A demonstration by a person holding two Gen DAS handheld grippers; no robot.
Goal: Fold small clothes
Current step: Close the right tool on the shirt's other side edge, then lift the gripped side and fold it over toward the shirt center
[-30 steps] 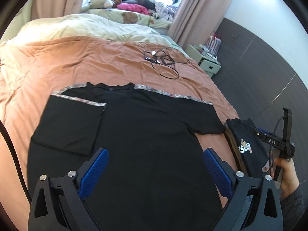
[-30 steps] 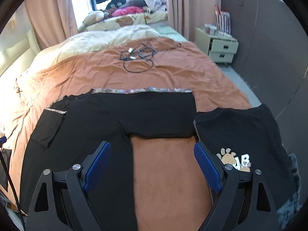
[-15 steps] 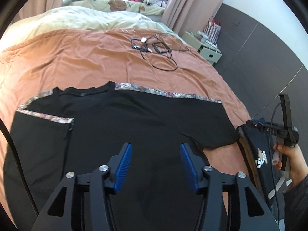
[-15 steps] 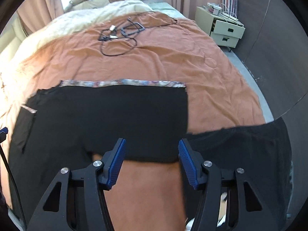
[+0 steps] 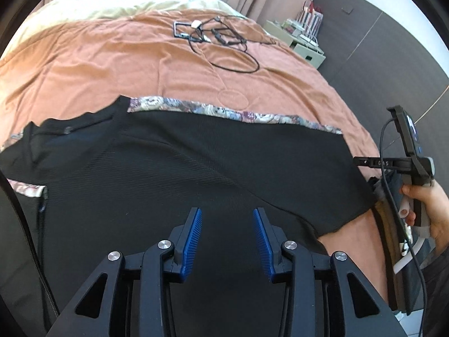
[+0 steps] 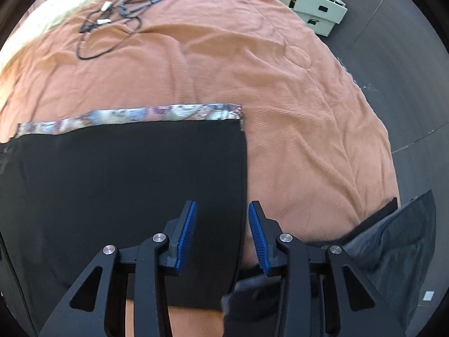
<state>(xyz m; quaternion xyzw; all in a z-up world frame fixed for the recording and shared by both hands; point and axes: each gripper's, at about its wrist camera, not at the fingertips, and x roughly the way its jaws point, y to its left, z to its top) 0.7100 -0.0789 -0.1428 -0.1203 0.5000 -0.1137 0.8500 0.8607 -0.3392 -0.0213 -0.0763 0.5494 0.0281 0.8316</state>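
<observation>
Right wrist view: the right claw (image 6: 221, 234), parted and grasping nothing, straddles the black shirt (image 6: 126, 185)'s sleeve edge.

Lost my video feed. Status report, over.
Left gripper and right gripper open, over black T-shirt on bed. Cables well beyond.

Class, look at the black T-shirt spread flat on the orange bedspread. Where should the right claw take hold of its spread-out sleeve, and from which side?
Grip the black T-shirt's sleeve at its free cuff edge, coming from the right, over the bare orange bedspread. The sleeve lies flat with that straight hem exposed, and the open right claw already straddles it, so one finger can slide beneath.
</observation>
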